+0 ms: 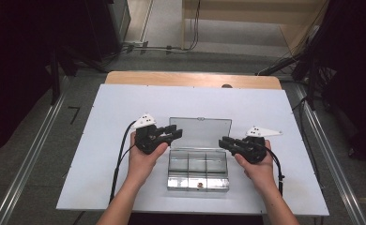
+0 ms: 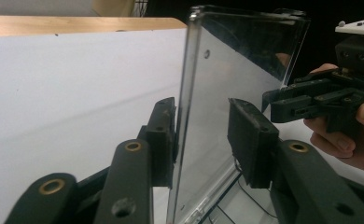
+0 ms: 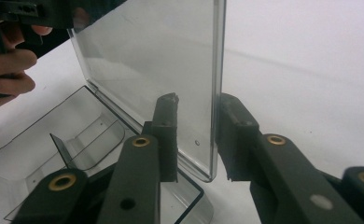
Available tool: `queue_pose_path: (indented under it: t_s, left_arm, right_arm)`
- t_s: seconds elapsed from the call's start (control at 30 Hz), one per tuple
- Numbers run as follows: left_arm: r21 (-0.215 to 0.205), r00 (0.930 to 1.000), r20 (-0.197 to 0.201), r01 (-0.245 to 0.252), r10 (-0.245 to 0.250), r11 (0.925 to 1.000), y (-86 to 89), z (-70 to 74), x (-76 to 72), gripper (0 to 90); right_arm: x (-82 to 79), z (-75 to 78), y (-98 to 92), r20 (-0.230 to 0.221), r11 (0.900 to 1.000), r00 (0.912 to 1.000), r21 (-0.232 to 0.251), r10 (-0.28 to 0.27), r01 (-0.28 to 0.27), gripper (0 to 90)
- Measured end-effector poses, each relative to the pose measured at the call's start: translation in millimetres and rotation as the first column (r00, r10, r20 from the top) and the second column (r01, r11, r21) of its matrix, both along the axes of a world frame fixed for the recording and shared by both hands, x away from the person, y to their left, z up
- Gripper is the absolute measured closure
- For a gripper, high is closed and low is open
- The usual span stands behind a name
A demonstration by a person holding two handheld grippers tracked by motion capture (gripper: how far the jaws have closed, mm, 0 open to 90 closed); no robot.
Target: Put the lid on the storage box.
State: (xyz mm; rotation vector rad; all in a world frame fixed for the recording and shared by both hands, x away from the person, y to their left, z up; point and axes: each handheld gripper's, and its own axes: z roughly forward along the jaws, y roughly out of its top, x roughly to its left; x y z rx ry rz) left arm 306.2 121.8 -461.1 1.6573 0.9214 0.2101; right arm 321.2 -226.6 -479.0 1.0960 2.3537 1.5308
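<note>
You are straddling upright clear plastic lid of compartment box with both grippers. Left gripper: jaws apart, one pad touching lid edge, other clear. Right gripper: jaws apart, contact hard to judge. Lid glossy, flat, transparent; box base partly cut off.

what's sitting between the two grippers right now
The clear box's raised lid stands between the left gripper and right gripper, each straddling one side edge. That shows in the high view.
</note>
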Motion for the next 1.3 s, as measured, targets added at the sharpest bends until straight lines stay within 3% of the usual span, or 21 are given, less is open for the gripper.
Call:
queue_pose_path:
  t_s: [0.23, 0.67, 0.93, 1.3]
  left_arm:
    - [-0.010, 0.9998, 0.001, 0.021, -0.021, 0.9997, 0.4, 1.2, -3.9, 62.2]
    - [0.000, 0.9991, 0.015, 0.041, -0.041, 0.9992, -0.4, 2.4, -11.4, 61.4]
    - [0.001, 0.9981, 0.019, 0.058, -0.058, 0.9983, 0.2, 2.3, -15.1, 60.7]
    - [0.009, 0.9969, 0.025, 0.074, -0.074, 0.9972, 0.8, 2.0, -20.5, 59.8]
  right_arm:
    - [-3.8, 9.4, 1.8, 0.000, 1.000, 1.0000, 0.000, -0.008, 0.008, 58.2]
    - [-16.5, 41.8, -2.8, 0.078, 0.999, 0.9966, 0.030, -0.026, 0.024, 53.3]
    - [-21.1, 49.6, 0.9, 0.098, 0.999, 0.9951, 0.037, -0.016, 0.013, 52.9]
    - [-24.3, 51.1, 3.3, 0.106, 0.999, 0.9944, 0.036, 0.006, -0.009, 59.0]
